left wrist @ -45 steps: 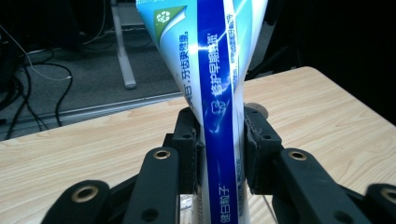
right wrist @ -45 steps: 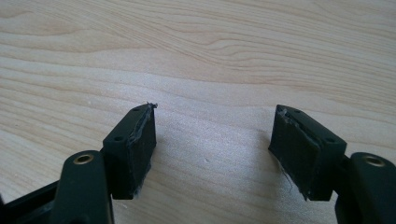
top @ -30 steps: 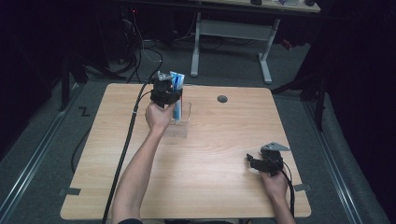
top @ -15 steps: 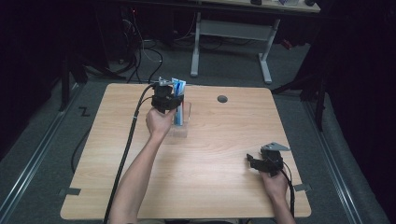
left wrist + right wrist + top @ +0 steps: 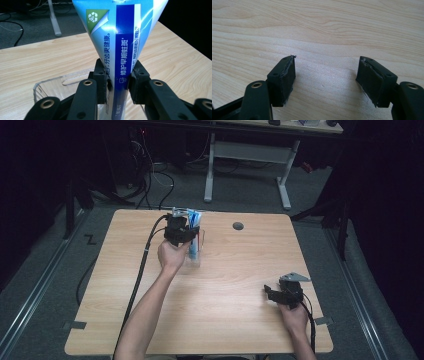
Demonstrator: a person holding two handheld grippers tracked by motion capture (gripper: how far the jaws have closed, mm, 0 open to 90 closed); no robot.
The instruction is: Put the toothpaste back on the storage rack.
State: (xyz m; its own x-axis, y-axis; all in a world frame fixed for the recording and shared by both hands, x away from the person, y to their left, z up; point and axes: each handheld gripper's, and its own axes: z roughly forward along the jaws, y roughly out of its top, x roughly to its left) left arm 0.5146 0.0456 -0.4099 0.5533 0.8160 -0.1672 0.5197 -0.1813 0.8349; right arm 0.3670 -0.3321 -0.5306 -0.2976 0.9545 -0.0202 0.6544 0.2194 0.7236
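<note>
Tube (image 5: 120, 37) top cropped (claw-gripped) (image 5: 118, 83)

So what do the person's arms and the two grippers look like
Both forearms are bare, no sleeves in view. The left gripper and right gripper are black, with blocky flat pads, frayed on the right one, and brass-ringed screw holes. A black cable trails from each; a grey three-cornered plate tops the right.

Bare table (image 5: 225, 320) between my two hands, wide open for a pass. Far-left centre blocked: clear container (image 5: 50, 86) with the upright toothpaste tube (image 5: 122, 47) rising from it. Small round grommet (image 5: 238, 226) sits flush, no obstacle. Right edge free.
</note>
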